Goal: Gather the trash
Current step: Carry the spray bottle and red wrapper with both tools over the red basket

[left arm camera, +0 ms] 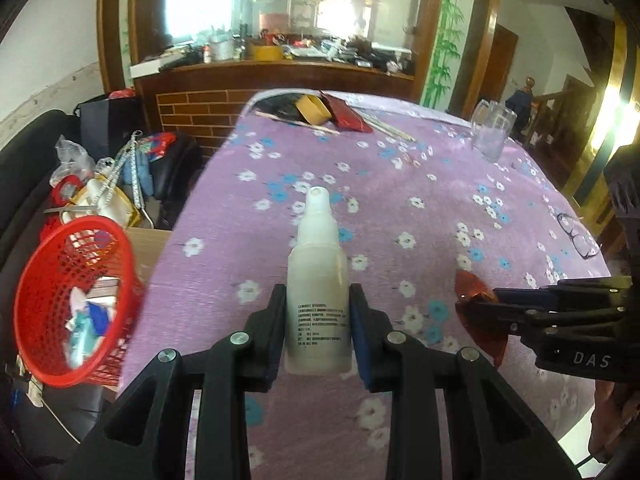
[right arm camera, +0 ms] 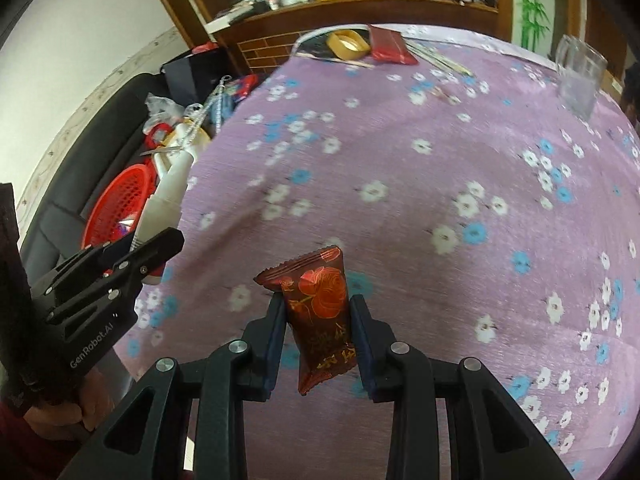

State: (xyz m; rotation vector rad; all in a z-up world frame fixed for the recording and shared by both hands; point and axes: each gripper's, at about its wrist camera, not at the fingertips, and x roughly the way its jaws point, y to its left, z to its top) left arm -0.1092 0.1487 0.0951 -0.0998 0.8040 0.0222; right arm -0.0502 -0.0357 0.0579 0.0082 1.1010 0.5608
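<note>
Left wrist view: left gripper point(left arm camera: 318, 320), tilted down over the floral tablecloth point(left arm camera: 400, 200), clamps a white spray bottle point(left arm camera: 318, 280); right gripper point(right arm camera: 318, 336) pinches a red snack wrapper point(right arm camera: 324, 316), red basket point(left arm camera: 68, 300) beside the table.

My left gripper point(left arm camera: 318, 320) pointed steeply down, jaws clamped partway — my right gripper point(right arm camera: 318, 332) beside it, likewise pinched, tilted steeper.
</note>
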